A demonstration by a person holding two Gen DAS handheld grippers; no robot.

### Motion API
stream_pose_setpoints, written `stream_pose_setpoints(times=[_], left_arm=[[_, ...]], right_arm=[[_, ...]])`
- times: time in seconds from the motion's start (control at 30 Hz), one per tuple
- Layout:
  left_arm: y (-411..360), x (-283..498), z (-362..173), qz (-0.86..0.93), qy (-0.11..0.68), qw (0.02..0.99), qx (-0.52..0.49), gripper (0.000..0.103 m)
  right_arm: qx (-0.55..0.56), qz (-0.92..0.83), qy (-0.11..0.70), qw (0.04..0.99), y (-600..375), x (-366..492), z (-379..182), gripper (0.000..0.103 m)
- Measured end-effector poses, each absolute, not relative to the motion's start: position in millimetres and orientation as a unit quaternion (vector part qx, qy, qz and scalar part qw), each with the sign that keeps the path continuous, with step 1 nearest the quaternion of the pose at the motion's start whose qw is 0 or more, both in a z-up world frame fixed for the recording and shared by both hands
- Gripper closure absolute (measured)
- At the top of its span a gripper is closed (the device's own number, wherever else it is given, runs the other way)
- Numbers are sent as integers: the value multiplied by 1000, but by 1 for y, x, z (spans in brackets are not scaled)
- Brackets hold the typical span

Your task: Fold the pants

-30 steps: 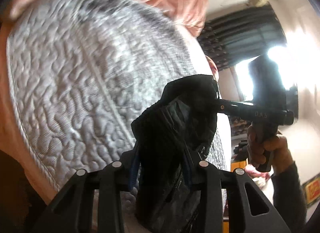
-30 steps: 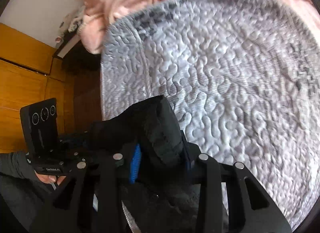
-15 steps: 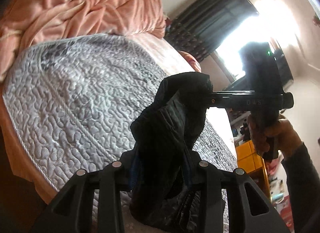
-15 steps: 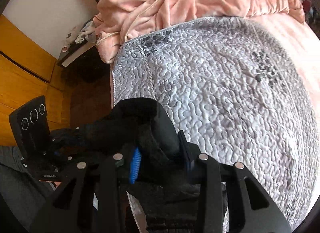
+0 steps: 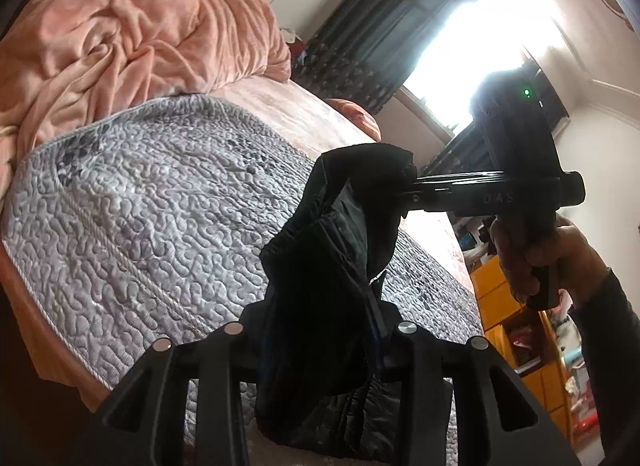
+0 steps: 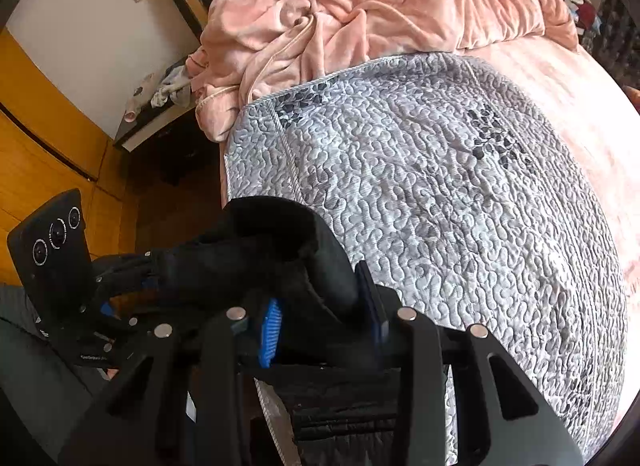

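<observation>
My left gripper (image 5: 320, 330) was clamped on a thick bunch of the black pants (image 5: 320, 266), and my right gripper (image 6: 324, 318) was clamped on another bunch of the same cloth, its blue pads (image 6: 270, 326) pressed into it. Between the two, the pants hung in the air above the near edge of the bed, over the grey quilted mat (image 6: 440, 185), with a short span of bunched fabric stretched from one gripper to the other and the rest drooping below. I judged the folding barely begun: the garment was picked up but not spread flat, and no crease or fold showed anywhere, so laying it out on the mat and every fold were left to do. Beyond the mat lay a rumpled pink blanket (image 6: 380, 1) at the head of the bed. Much was hard to read: the cloth was so dark that I could not tell waistband from leg, nor which part each gripper held; the lower hang was cut off by the frames, and the window (image 5: 460, 45) glared white.
</observation>
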State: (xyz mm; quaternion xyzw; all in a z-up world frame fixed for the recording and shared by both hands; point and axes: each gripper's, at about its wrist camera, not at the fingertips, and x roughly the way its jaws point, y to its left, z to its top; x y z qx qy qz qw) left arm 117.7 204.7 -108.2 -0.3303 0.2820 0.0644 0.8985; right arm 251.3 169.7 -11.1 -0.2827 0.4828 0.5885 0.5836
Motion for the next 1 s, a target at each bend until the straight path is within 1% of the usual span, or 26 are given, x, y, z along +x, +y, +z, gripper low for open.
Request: stream_pose_setpoints(times=[1.0], left_arm=[[113,126,-61,12,295,928,-226,67]], right_arm=[[-244,565,452,646,62,237,31,69]])
